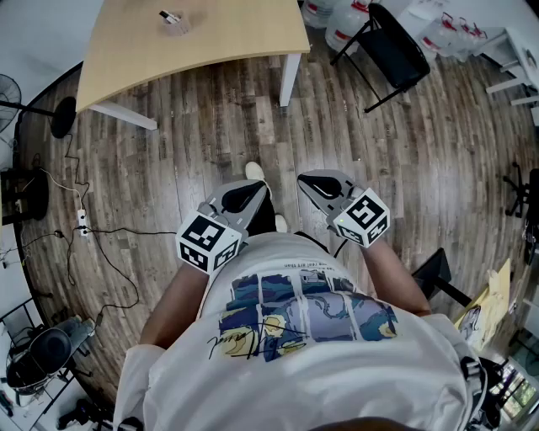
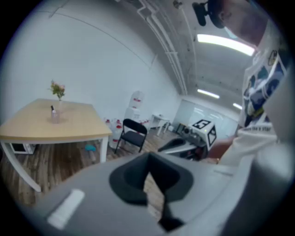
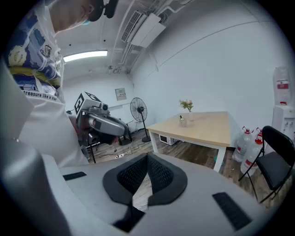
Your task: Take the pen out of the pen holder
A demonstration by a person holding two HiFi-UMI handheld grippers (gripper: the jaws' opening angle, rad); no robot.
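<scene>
The pen holder (image 1: 174, 18) is a small clear cup with a dark pen in it, standing on the far tan table (image 1: 236, 34). It also shows small on that table in the left gripper view (image 2: 54, 115) and in the right gripper view (image 3: 182, 120). Both grippers are held close to the person's torso, far from the table. My left gripper (image 1: 244, 195) has its black pads (image 2: 133, 177) touching at the tip, shut with nothing between them. My right gripper (image 1: 316, 185) is likewise shut and empty, its ribbed pads (image 3: 159, 177) meeting.
A black folding chair (image 1: 392, 46) and water bottles (image 1: 337, 17) stand right of the table. A floor fan (image 1: 59, 114) and a power strip with cables (image 1: 82, 220) lie at the left. A small flower vase (image 2: 57, 90) sits on the table behind the holder.
</scene>
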